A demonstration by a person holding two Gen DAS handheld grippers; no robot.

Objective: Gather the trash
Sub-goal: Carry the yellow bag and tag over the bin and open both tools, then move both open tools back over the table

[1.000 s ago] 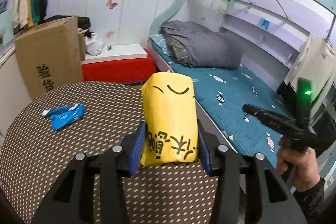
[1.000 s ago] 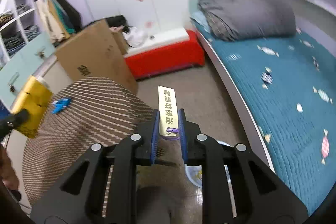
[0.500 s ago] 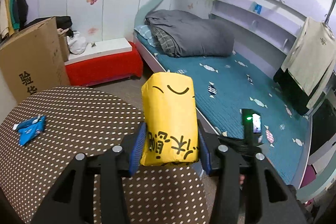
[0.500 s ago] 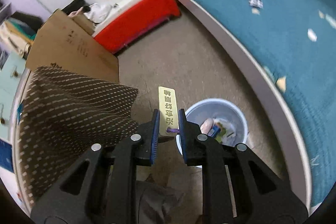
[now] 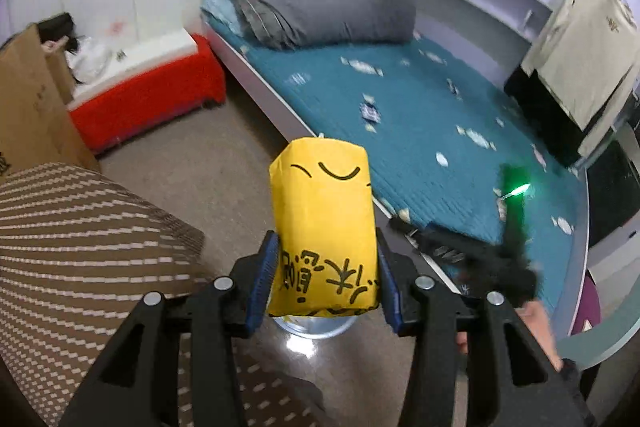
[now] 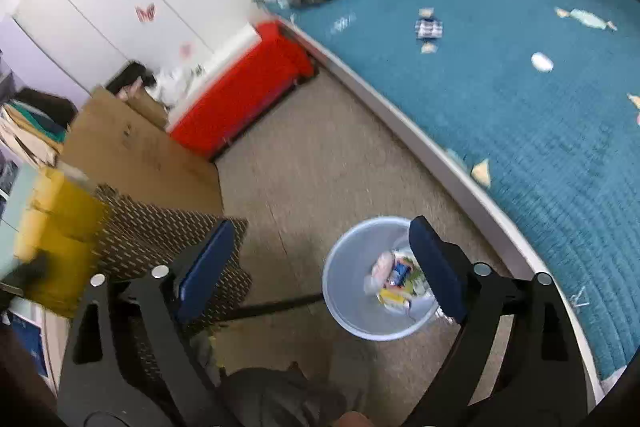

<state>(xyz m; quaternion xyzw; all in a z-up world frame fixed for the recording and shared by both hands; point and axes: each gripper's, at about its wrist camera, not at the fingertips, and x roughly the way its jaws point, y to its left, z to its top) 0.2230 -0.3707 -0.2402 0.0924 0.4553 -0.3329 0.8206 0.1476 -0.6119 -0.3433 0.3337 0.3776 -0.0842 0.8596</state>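
My left gripper (image 5: pixel 326 259) is shut on a yellow packet (image 5: pixel 324 203) with black lettering, held upright. Just below the packet, a sliver of the pale blue bin (image 5: pixel 316 325) shows on the floor. My right gripper (image 6: pixel 320 227) hangs over that bin (image 6: pixel 334 287). Its jaws are opening wide with nothing between them. Several wrappers (image 6: pixel 394 279), one of them yellow, lie inside the bin. The yellow packet (image 6: pixel 56 227) appears blurred at the far left of the right wrist view.
A round table with a brown dotted cloth (image 5: pixel 80 247) stands left of the bin. A bed with a teal cover (image 5: pixel 420 131) runs along the right. A red bench (image 5: pixel 152 99) and a cardboard box (image 5: pixel 28 99) stand behind. A person's hand (image 5: pixel 536 319) holds the right gripper.
The right gripper sank toward the bin and opened, and the thin yellow strip it held is gone from its jaws. The left gripper carried the yellow packet off the table toward the bin.
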